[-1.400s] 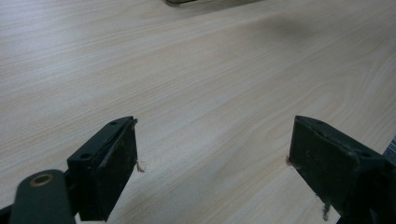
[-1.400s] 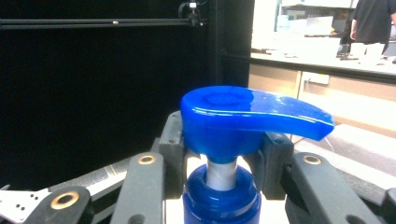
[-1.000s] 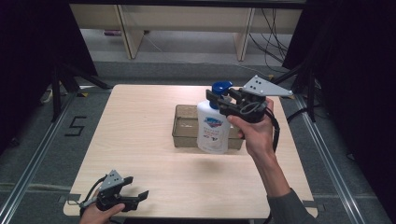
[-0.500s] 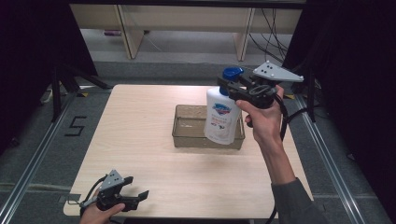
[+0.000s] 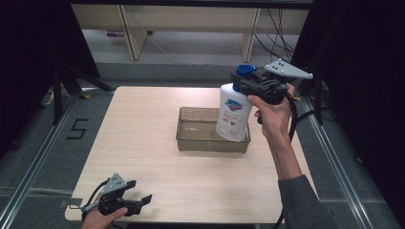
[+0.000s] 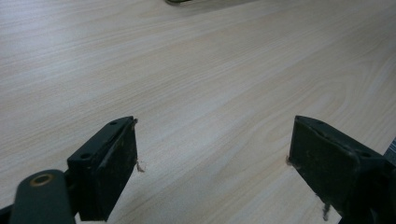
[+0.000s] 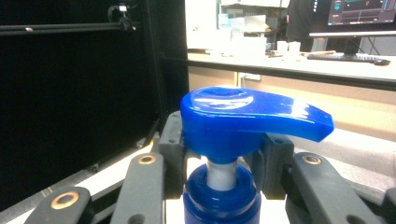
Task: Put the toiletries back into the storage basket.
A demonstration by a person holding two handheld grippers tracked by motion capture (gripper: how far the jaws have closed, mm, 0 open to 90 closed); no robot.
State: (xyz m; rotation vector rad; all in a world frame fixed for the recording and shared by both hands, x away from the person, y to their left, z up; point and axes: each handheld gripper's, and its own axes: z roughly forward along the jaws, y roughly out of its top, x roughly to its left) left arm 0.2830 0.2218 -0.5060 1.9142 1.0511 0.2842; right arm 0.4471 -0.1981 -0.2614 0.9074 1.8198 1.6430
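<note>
- Where the wooden table (image 5: 143, 143) spans the floor, it bears the other items.
- Clear tray (image 5: 191, 138): rests right of the table's centre.
- Soap bottle (image 5: 232, 114): white, blue pump head (image 7: 243, 119); held tilted above the tray's right end, its base at the rim.
- Right gripper (image 5: 246, 86): jaws clamped on the bottle's neck, beneath the pump.
- Left gripper (image 5: 138, 202): at the near left edge, jaws spread apart over bare wood.

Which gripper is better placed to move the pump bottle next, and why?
Right. The right gripper is clamped on the pump bottle's neck above the clear tray; the left gripper sits open at the table's near corner.
</note>
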